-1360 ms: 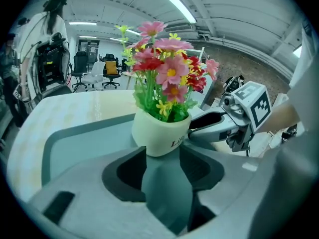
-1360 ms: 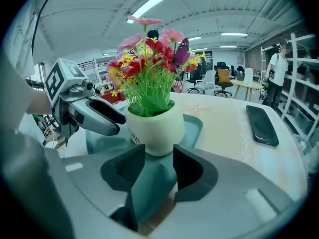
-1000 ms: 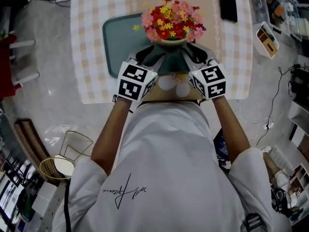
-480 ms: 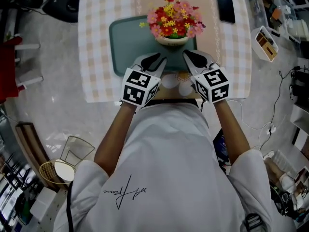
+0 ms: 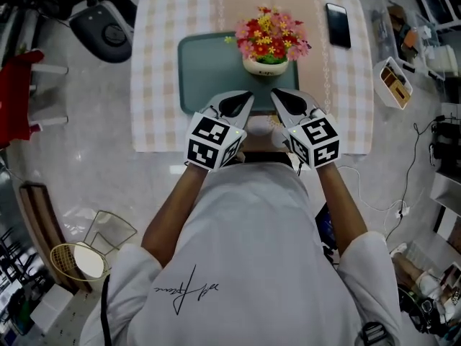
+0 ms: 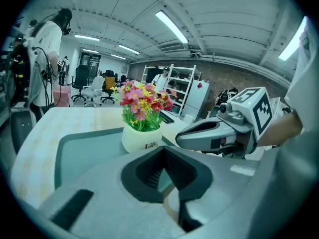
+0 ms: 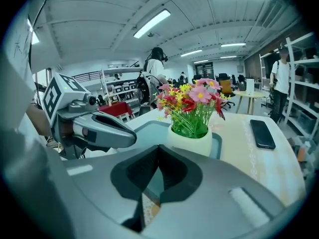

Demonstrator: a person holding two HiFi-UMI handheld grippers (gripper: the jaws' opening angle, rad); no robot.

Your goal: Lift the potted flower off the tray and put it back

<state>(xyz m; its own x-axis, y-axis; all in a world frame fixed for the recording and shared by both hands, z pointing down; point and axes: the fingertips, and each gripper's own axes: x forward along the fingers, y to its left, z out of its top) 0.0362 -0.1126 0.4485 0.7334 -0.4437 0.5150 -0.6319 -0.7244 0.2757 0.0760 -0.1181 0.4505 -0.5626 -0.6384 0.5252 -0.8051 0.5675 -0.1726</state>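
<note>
In the head view the potted flower (image 5: pixel 268 49) stands upright in the teal tray's (image 5: pixel 205 78) upper right part, at the frame's upper centre. The left gripper (image 5: pixel 243 101) and right gripper (image 5: pixel 281 98) are just below it, clear of the pot. The left gripper view shows its jaws, just closed, meeting on nothing, with the pot mid-frame beyond; the right gripper view likewise shows jaws together and empty, the pot in the tray ahead.

A square table under a beige-and-white checked cloth (image 5: pixel 155 85) stands on a pale glossy stone floor (image 5: pixel 94 164). At nine o'clock of it sits a red-covered piece of furniture with white legs (image 5: pixel 16 85), at seven a wire basket (image 5: pixel 112 225). Long fluorescent tube lights (image 6: pixel 172 26) line the grey ribbed ceiling (image 6: pixel 219 29).
</note>
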